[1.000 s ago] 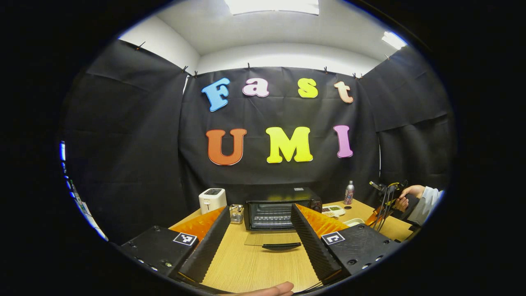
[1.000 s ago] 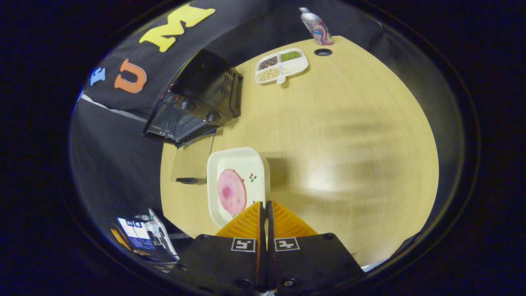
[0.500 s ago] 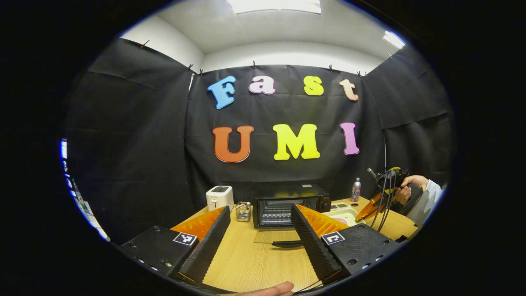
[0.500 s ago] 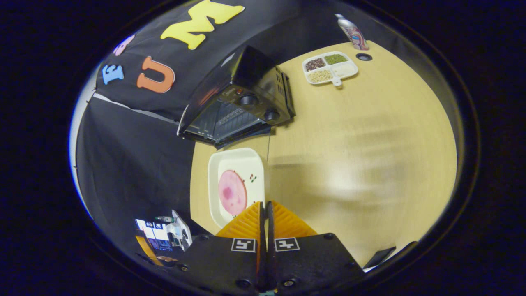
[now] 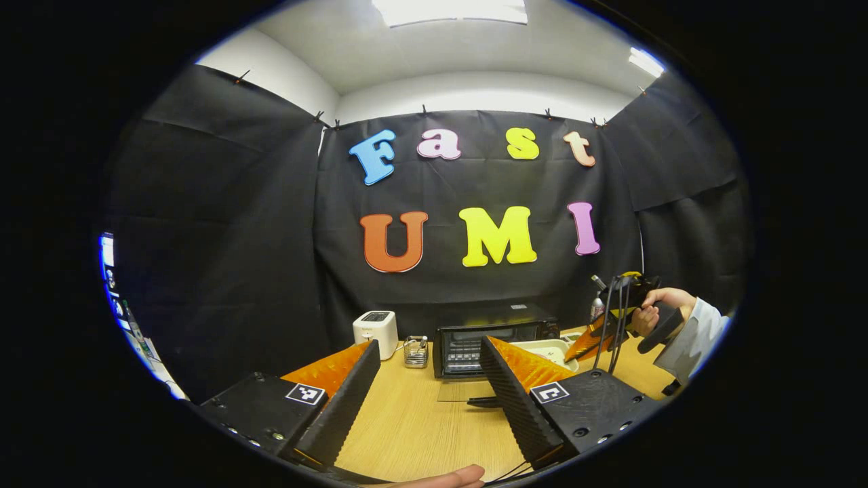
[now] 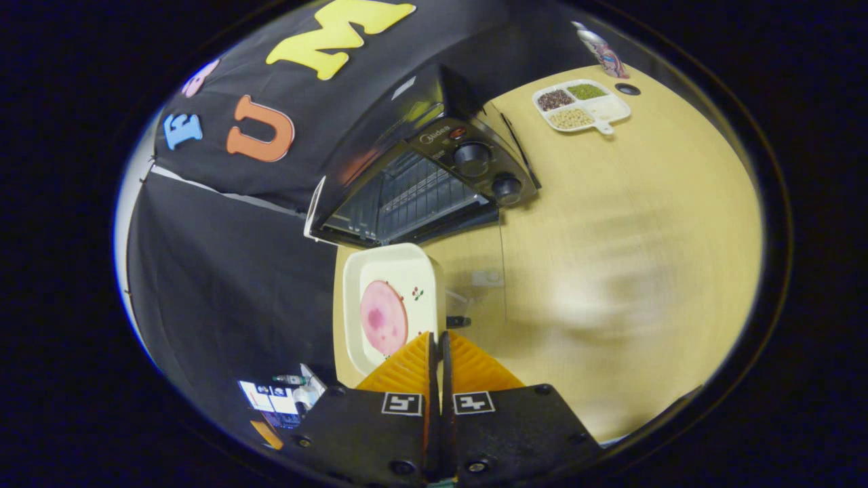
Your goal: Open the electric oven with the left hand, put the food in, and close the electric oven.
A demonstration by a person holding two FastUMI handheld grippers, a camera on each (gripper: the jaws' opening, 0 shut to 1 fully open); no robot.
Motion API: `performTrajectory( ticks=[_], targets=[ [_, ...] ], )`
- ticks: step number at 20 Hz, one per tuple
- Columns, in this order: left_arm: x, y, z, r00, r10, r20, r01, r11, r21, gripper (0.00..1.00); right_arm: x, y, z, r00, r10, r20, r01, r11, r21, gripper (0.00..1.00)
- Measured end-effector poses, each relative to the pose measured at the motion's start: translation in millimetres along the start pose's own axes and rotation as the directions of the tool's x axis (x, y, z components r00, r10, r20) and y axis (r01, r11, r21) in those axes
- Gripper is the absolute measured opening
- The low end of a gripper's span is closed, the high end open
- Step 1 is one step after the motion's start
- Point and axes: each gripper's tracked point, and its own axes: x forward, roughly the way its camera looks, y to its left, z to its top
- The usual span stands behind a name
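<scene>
The black electric oven (image 5: 491, 333) stands at the back of the table, its glass door (image 5: 468, 392) folded down flat. My left gripper (image 5: 428, 346) is open and holds nothing, well back from the oven. In the right gripper view my right gripper (image 6: 437, 335) is shut on the near rim of a white plate (image 6: 352, 285) bearing a round pink slice of food (image 6: 383, 318). The plate hangs over the lowered door (image 6: 478, 271), its far edge almost at the oven's (image 6: 420, 183) rack opening. In the left gripper view, a hand (image 5: 661, 303) holds the right gripper (image 5: 590, 339) right of the oven.
A white toaster (image 5: 376, 329) and a small wire basket (image 5: 415, 352) stand left of the oven. A divided snack tray (image 6: 582, 107) and a bottle (image 6: 603, 51) sit on the far right of the wooden table (image 6: 610, 237). A fingertip (image 5: 447, 478) shows at the bottom edge.
My right gripper has carried the plate up to the oven's mouth, over the lowered door. The left gripper has drawn back a little, still open.
</scene>
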Motion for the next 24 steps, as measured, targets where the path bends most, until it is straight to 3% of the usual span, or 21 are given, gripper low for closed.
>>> performTrajectory(
  ticks=[3,5,8,11,17,24],
  targets=[
    [0,10,-5,1.000,0.010,-0.005,-0.010,1.000,-0.001,0.94,26,4,12,0.997,-0.039,0.063,0.036,0.999,0.037,0.00],
    [1,13,-7,1.000,0.008,-0.009,-0.008,1.000,-0.009,0.94,42,11,15,0.996,-0.035,0.077,0.029,0.996,0.081,0.04],
    [3,19,-14,1.000,0.008,-0.011,-0.008,1.000,-0.010,0.94,62,17,27,0.991,-0.029,0.128,0.012,0.991,0.135,0.01],
    [10,13,-23,0.999,-0.036,-0.012,0.036,0.999,-0.025,0.94,81,19,45,0.976,-0.046,0.212,-0.003,0.975,0.224,0.04],
    [25,25,-36,0.999,-0.040,-0.024,0.040,0.999,-0.017,0.94,112,30,84,0.917,-0.068,0.393,-0.092,0.923,0.373,0.01],
    [39,43,-42,0.999,-0.025,-0.034,0.024,0.999,-0.030,0.94,153,36,123,0.834,-0.094,0.544,-0.189,0.878,0.441,0.05]
  ],
)
